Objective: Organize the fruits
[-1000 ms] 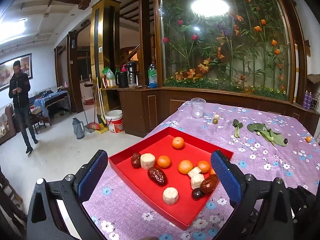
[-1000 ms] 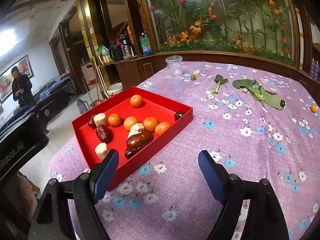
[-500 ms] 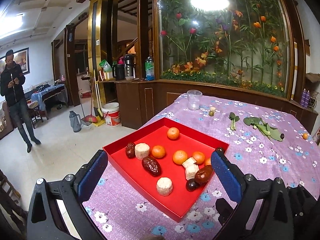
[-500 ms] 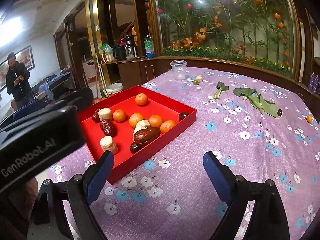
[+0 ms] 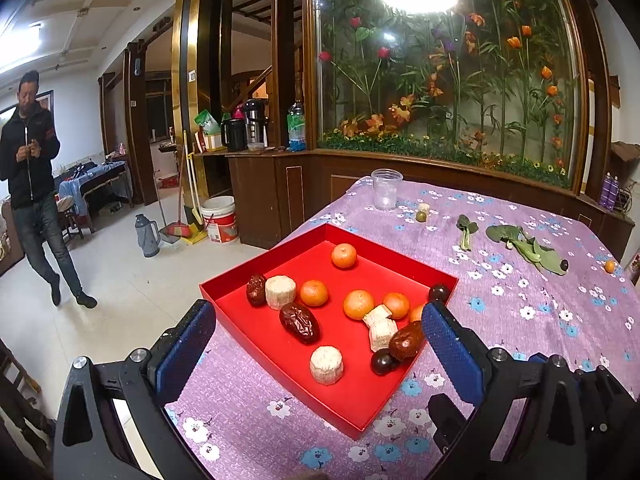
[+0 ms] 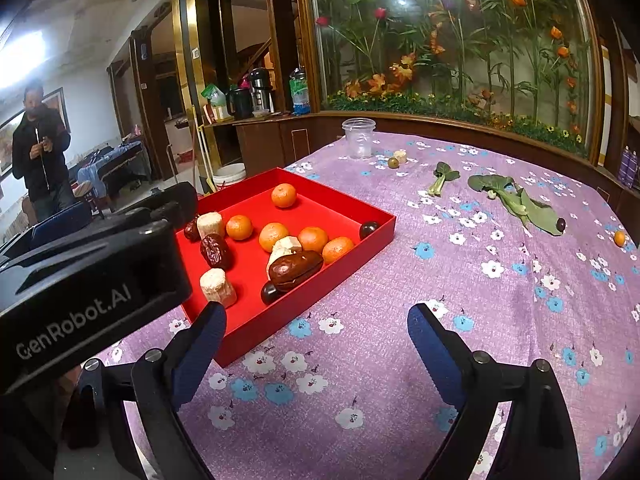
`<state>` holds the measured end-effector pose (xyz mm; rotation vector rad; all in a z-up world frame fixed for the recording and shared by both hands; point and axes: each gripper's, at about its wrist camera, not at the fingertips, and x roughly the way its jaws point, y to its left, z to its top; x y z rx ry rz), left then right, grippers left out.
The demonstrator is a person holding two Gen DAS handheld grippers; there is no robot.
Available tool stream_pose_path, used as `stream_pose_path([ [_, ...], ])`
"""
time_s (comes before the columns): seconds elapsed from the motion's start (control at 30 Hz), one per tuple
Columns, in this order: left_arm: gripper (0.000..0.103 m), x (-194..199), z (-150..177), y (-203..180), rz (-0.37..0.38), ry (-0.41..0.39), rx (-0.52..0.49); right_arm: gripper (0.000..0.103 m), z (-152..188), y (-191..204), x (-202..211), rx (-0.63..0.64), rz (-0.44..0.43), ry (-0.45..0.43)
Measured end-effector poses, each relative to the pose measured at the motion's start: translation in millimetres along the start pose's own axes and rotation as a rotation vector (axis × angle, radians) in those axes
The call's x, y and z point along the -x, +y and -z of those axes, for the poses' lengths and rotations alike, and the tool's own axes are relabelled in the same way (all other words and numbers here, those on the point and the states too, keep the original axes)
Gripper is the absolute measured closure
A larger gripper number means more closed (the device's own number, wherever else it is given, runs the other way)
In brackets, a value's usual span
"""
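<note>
Red cardboard forms the shallow tray (image 5: 400, 394) that serves as landmark on the desk (image 6: 500, 300), which is covered by a purple flowered cloth. Inside the tray, 5 oranges can be counted; 1 orange (image 5: 343, 255) lies alone toward the far corner, the others (image 5: 358, 304) are grouped near the middle and right wall. 3 wrinkled dates (image 5: 299, 322), pale cut cylinders (image 5: 326, 365) and dark round fruits (image 5: 383, 361) are scattered among them.

The left tool (image 5: 320, 348) is held low at the tray's near end and pointed slightly downward, its blue pads (image 5: 450, 352) set wide apart with nothing between them; the tray's near corner is framed by the 2 fingers. The right tool (image 6: 316, 344) is held to the right of the tray above bare cloth, tilted downward, its jaws likewise spread wide and empty. In the right wrist view the left tool's black body is seen beside the tray's left side.

Beyond the tray a clear plastic cup (image 6: 359, 138) stands upright. Right of the tray, well apart, leafy greens (image 6: 516, 200) and a small lone orange (image 6: 619, 238) lie on the cloth. Left of the tray, on the floor, a person (image 5: 34, 208) is standing.
</note>
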<state>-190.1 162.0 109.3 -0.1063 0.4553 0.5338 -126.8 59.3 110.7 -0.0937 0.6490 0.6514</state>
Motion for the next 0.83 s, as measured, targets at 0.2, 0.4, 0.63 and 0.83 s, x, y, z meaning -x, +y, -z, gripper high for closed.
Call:
stream_pose_path([
  [0.2,0.0,-3.4,1.4,1.2,0.014,0.013,0.007,0.008,1.1,0.5,-1.6,0.003,0.001,0.002],
  [0.4,0.0,-6.6,1.2,2.2,0.024,0.024,0.015,0.008,2.7,3.3,-5.6,0.014,-0.005,0.01],
  [0.63,0.0,-8.2,-0.9,6.6,0.02,0.034,0.022,0.008,1.8,5.3,-6.8,0.018,-0.008,0.01],
  [0.83,0.0,-10.3,-2.9,5.6,0.022,0.075,0.017,0.008,-0.2,6.2,-5.0,0.018,-0.012,0.007],
])
